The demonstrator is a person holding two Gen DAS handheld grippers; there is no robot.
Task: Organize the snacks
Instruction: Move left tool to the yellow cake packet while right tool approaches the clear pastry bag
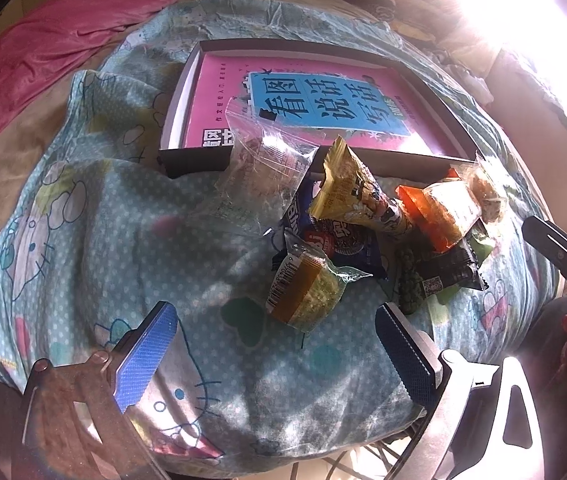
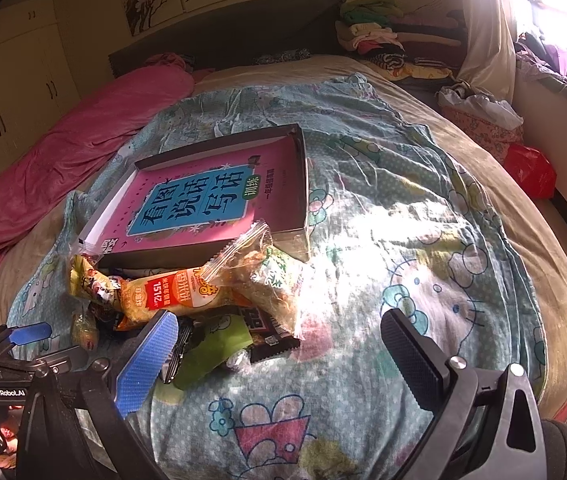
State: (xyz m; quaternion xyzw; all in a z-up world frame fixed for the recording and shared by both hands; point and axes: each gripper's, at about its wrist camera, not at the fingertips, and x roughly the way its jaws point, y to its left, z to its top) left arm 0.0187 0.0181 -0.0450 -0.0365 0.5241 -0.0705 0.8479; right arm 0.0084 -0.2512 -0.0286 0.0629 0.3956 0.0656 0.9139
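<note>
**Snack pile ahead of my left hand-held gripper**

A bed (image 2: pixel 423 208) under a cartoon-print sheet holds a shallow box (image 1: pixel 187 84) with a pink book inside. The snack pile (image 1: pixel 363 232) lies against the box's near wall. My left hand-held gripper (image 1: pixel 279 356), released and empty, has the green-and-brown packet (image 1: pixel 307 292) just beyond its fingers at twelve o'clock, long axis toward one o'clock. My right hand-held gripper (image 2: pixel 279 356), also released, sees the pile at ten o'clock; I judge the left nearer.

Loose heap of wrapped snacks on cartoon-print blue bedsheet (image 1: pixel 83 216), touching near edge of shallow dark cardboard box tray (image 1: pixel 187 80).
Clear crinkly plastic packet (image 1: pixel 267 164): tilted, propped over tray's near wall.
Yellow foil packet (image 1: pixel 347 188): tilted atop pile.
Dark blue cookie wrapper (image 1: pixel 347 240): flat, underneath.
Orange-and-clear packet (image 1: pixel 443 212): beside yellow one.
Small clear-wrapped yellow-green cake (image 1: pixel 307 288): nearest, barcode visible.
Black wrapper with QR code (image 1: pixel 443 276) over green pea packet (image 1: pixel 411 292).
</note>
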